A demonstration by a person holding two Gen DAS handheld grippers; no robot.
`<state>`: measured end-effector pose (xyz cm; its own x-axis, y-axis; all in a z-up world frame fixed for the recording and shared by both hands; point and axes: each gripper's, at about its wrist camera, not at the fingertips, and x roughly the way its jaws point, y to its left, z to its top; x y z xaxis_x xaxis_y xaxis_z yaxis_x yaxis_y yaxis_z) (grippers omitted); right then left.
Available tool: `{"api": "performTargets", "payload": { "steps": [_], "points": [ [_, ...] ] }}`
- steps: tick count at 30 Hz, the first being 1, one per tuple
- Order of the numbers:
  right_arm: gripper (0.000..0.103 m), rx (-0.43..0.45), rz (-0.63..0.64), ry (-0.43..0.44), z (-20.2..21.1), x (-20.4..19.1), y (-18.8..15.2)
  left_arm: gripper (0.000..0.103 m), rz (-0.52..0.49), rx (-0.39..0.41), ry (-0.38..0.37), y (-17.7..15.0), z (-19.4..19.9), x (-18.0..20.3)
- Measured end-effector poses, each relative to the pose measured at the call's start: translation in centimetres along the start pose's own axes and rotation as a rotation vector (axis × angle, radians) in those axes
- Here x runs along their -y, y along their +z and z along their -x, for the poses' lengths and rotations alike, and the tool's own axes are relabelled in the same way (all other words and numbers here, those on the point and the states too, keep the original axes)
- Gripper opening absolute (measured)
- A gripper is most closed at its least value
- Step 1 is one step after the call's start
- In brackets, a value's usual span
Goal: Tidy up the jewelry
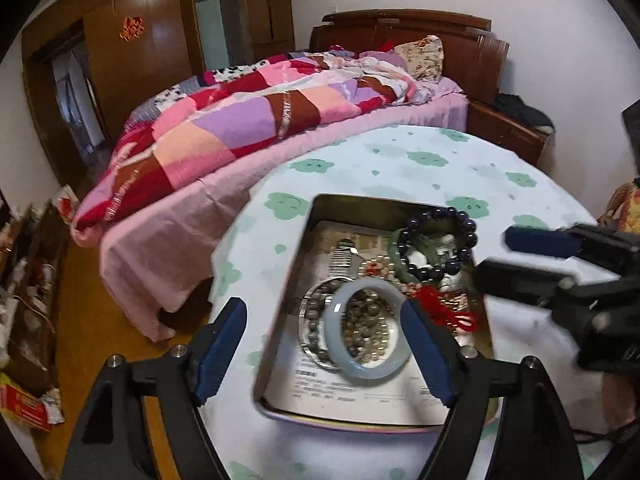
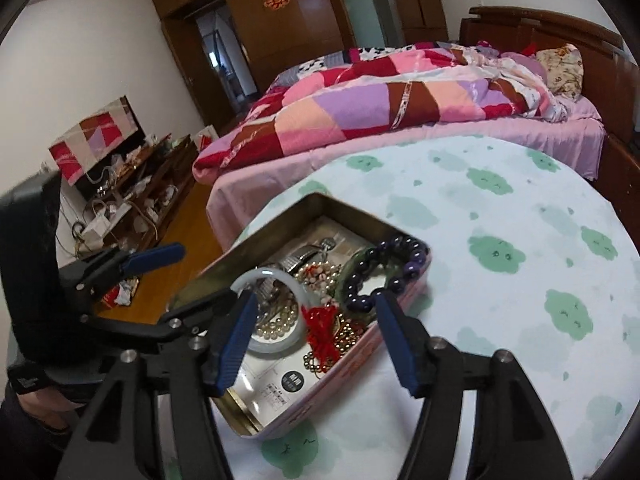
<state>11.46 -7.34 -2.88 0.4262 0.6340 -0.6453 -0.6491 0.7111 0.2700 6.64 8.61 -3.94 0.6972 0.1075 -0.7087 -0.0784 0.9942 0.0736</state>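
Metal tin [image 2: 280, 216] — printed leaflet [image 2: 276, 392] illegible

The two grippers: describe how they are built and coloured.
Both are alike. The left gripper and the right gripper each have a matte black frame of angular struts, round silver bolt heads at the pivots, and two long flat fingers faced with ribbed blue pads. No cables or sleeves are clearly visible.

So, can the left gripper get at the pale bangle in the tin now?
Probably yes: the left gripper is open above the pale bangle, which lies on top of the beads in the tin, nothing covering it.
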Motion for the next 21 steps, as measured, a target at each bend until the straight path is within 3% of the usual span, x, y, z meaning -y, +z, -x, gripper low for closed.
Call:
{"api": "performTargets", "payload": {
  "steps": [8,13,21],
  "points": [
    [0.078,0.132,-0.019,-0.115,5.6,-0.6,0.3,0.079,0.113,0.131,0.083,0.6,4.6,-2.4],
    [0.081,0.185,-0.003,-0.18,7.7,-1.5,0.0,0.08,0.127,0.168,0.073,0.4,6.5,-2.7],
    [0.085,0.196,0.033,-0.205,8.4,-2.1,-0.6,0.08,0.109,0.201,0.044,0.8,8.3,-1.4]
  ]
}}
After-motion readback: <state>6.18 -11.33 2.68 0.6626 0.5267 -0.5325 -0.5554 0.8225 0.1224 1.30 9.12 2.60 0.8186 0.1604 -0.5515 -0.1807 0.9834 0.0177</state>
